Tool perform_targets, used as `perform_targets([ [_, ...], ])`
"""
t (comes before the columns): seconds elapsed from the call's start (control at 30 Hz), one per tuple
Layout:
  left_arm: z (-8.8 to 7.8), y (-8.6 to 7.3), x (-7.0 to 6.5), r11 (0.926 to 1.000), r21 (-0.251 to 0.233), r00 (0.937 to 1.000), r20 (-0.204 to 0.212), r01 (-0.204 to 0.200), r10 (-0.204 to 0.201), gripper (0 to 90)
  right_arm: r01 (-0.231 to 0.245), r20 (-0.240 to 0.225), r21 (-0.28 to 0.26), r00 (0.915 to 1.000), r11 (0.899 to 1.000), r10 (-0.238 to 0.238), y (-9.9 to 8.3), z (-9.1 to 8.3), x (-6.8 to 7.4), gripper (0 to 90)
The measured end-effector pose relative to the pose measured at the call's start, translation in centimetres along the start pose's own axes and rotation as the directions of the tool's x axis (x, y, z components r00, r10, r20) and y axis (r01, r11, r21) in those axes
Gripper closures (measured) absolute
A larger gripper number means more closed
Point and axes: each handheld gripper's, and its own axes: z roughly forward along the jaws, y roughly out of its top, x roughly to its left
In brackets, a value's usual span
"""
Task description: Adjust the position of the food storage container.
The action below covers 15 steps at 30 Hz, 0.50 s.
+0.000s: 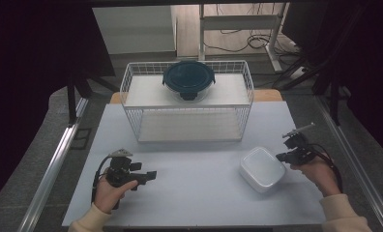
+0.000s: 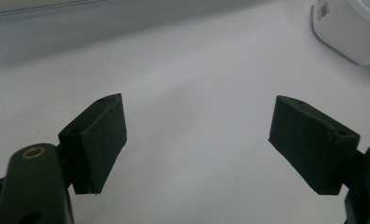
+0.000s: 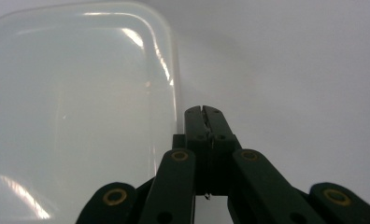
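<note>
Work barely begun, by my reading. The white container [image 1: 262, 168] sits lid-up on the table [image 1: 194, 193], well apart from the wire rack [image 1: 187, 104], whose upper shelf carries a round dark-lidded bowl [image 1: 188, 79]. Nothing lifted, nothing gripped.

My right gripper [image 1: 282, 155]: jaws clenched together, empty. In the right gripper view the container's [image 3: 75, 116] rounded edge lies just left of my closed tips [image 3: 204, 110], close beside them; contact I cannot confirm. Jaws would need to part before any grasp; a nudge is also possible.

My left gripper [image 1: 150, 175]: jaws released, spread wide, holding nothing, low over bare table. In the left gripper view the container [image 2: 349, 28] is well off, beyond the far jaw.
</note>
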Motion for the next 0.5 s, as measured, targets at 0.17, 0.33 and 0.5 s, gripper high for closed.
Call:
perform_targets([
  [0.17,-0.1,0.0,0.0,1.0,-0.002,1.0,-0.001,0.002,-0.002,18.2,0.012,-0.028,0.002,0.9995,1.0,-0.012,-0.3,0.0,1.1,89.6],
  [0.33,-0.2,0.0,0.1,1.0,-0.006,1.0,-0.002,0.002,-0.002,18.2,0.019,-0.043,0.009,0.9989,1.0,-0.018,-0.4,0.0,1.8,89.5],
  [0.5,-0.2,0.0,0.1,1.0,-0.004,1.0,-0.002,0.003,-0.003,18.3,0.024,-0.058,0.006,0.998,1.0,-0.024,-0.8,-0.1,2.7,89.5],
])
